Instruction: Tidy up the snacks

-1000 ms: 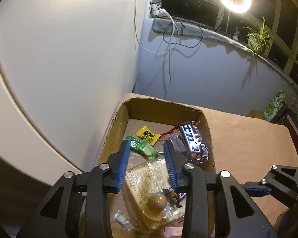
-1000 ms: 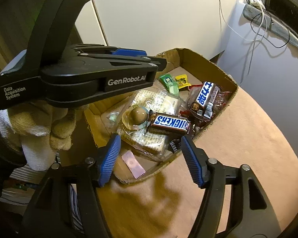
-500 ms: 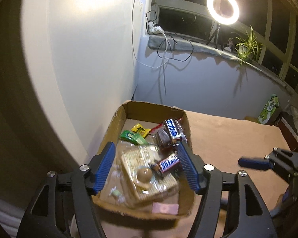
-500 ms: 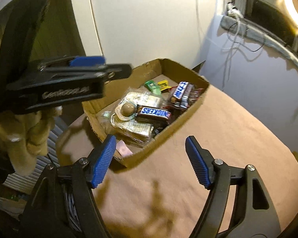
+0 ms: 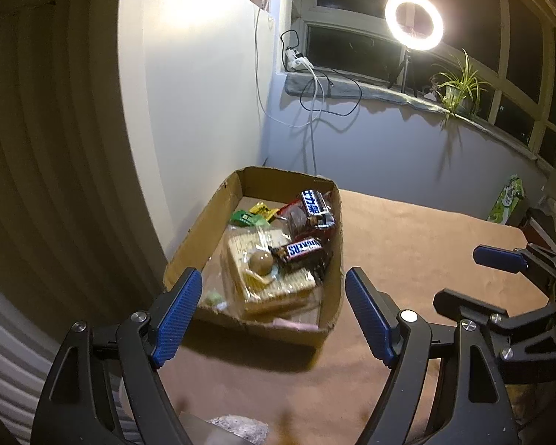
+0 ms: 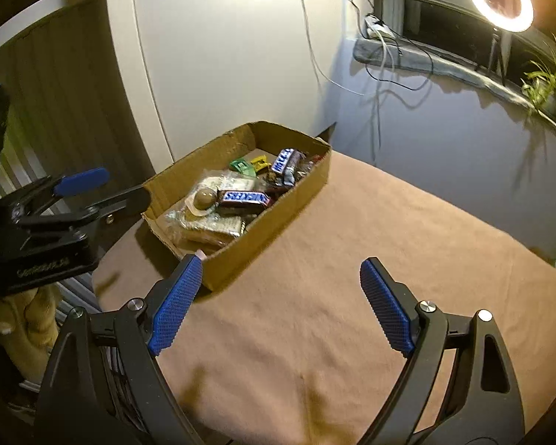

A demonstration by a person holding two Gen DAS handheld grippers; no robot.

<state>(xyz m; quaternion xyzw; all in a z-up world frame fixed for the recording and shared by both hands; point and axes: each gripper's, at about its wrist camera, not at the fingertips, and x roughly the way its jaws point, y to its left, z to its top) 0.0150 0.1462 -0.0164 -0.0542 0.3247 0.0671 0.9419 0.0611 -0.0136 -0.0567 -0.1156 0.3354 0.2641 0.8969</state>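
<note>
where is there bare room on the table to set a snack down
The brown tabletop right of the cardboard box is bare out to the wall, also the strip in front of the box near the right gripper. The box itself is crowded: candy bars and a cracker pack fill its floor.

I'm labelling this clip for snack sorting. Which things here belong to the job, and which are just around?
Job: cardboard box, Snickers bar, cracker pack, green sweet, yellow sweet.

Bystanders: ring light, potted plant, cables, green carton.
</note>
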